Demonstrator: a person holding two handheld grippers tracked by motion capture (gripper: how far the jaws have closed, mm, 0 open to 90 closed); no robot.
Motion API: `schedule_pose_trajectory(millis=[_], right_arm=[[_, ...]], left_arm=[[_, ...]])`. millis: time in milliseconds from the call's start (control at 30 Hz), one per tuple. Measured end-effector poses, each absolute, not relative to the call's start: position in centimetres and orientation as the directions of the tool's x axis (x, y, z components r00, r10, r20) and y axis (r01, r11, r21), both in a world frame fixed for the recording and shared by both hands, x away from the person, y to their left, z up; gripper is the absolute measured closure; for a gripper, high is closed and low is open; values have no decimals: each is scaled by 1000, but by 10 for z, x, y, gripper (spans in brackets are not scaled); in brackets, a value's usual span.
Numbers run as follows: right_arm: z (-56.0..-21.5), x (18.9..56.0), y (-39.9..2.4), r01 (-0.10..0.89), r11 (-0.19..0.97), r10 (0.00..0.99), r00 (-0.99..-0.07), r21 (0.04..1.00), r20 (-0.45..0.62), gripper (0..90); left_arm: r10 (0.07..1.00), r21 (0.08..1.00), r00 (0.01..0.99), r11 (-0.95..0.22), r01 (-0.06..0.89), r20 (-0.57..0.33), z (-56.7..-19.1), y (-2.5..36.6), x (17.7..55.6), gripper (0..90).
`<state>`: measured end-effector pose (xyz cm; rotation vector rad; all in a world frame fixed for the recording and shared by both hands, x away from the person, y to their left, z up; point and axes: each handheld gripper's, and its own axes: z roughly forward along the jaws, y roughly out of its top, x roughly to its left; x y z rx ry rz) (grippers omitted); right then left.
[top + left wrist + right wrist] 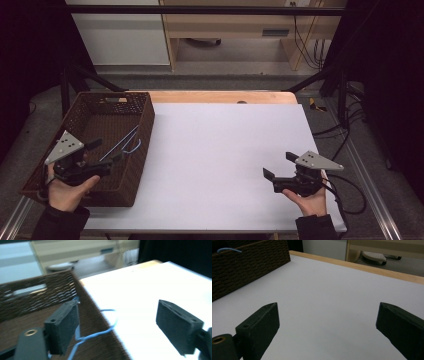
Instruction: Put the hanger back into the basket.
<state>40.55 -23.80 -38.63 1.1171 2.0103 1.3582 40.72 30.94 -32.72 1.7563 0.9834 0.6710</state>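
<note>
A white table with a bare wooden strip along its far edge takes up most of the scene. On its left side stands a dark brown woven basket, open on top, with a handle slot cut in its far wall. Inside the basket lies a light blue wire hanger, slanting from the near floor of the basket up toward the right wall, its hook curling just over that wall's rim. The left gripper hovers over the near part of the basket, carried by the left hand at the near left corner; its jaws stand wide apart, and in the left gripper view the blue wire passes close by one pad without being pressed by either. The right gripper sits low over the near right part of the table, well apart from the basket, carried by the right hand; its jaws are spread wide with bare white table between them.
</note>
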Motion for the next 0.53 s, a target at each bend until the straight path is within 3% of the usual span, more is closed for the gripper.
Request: schedule_pose_trajectory(millis=[267,533], right_arm=[[-386,404,-239,355,168,824,-562,919,66,53],[-384,402,-241,343,157,823,-564,926,69,53]], left_arm=[[796,931,605,-232,282,15,-347,281,395,69],[759,936,651,-251,246,33,-356,268,389,71]])
